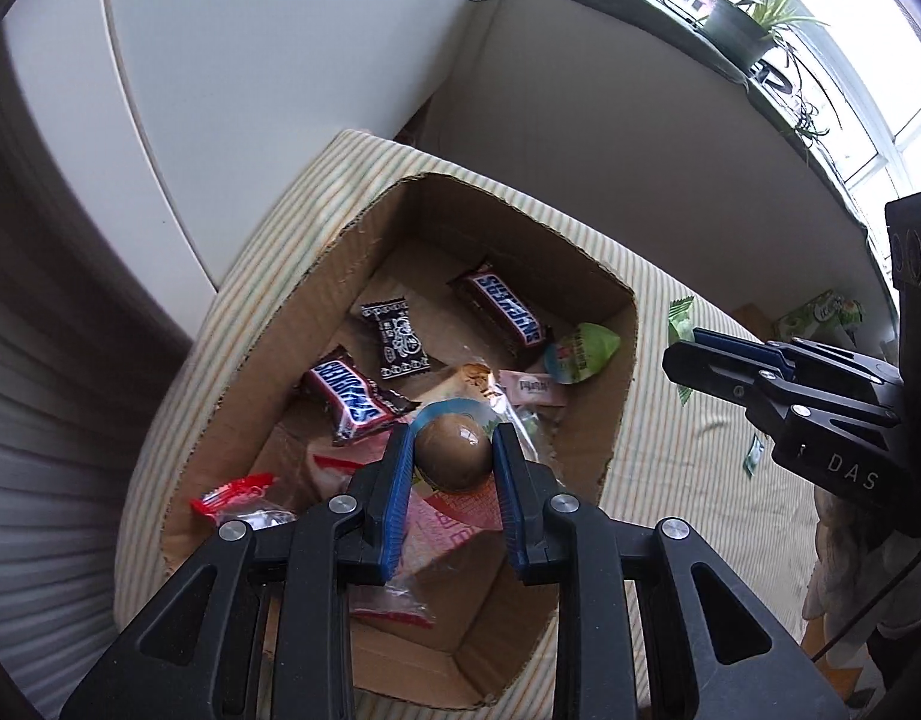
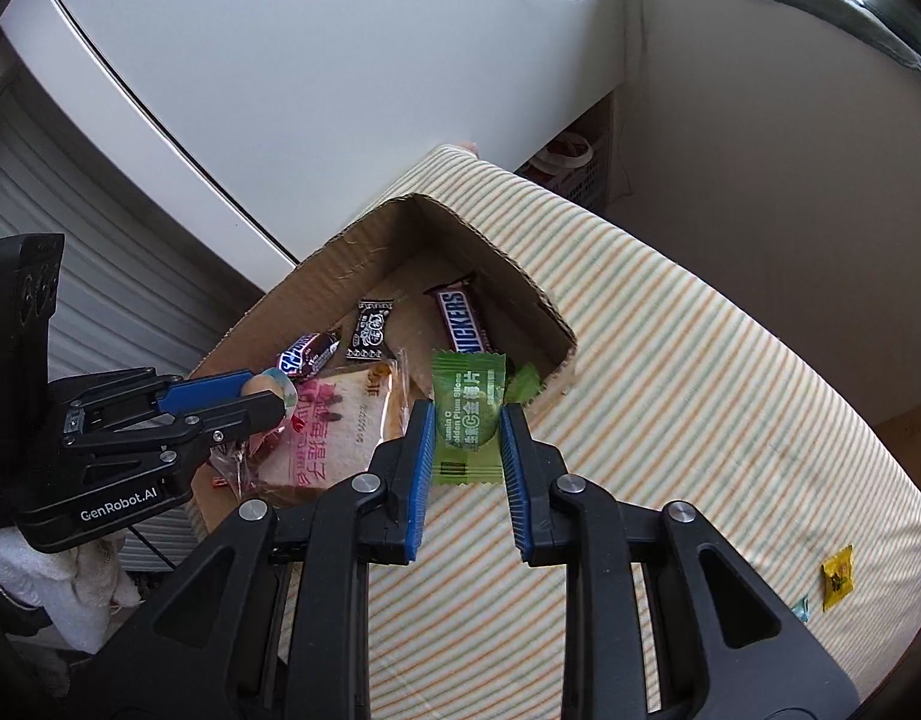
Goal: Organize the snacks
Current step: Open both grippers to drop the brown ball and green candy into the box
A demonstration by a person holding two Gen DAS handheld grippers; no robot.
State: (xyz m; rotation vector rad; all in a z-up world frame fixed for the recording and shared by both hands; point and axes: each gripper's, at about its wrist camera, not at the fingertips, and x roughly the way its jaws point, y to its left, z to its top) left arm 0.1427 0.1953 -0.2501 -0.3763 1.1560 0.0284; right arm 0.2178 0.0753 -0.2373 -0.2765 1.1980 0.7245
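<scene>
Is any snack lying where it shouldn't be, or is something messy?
Yes. A yellow candy lies alone on the striped cloth, far outside the cardboard box. The other snacks are jumbled in the box, and its cut rim looks ragged.

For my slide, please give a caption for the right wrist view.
Right gripper holds a green packet beside the snack box.
</scene>
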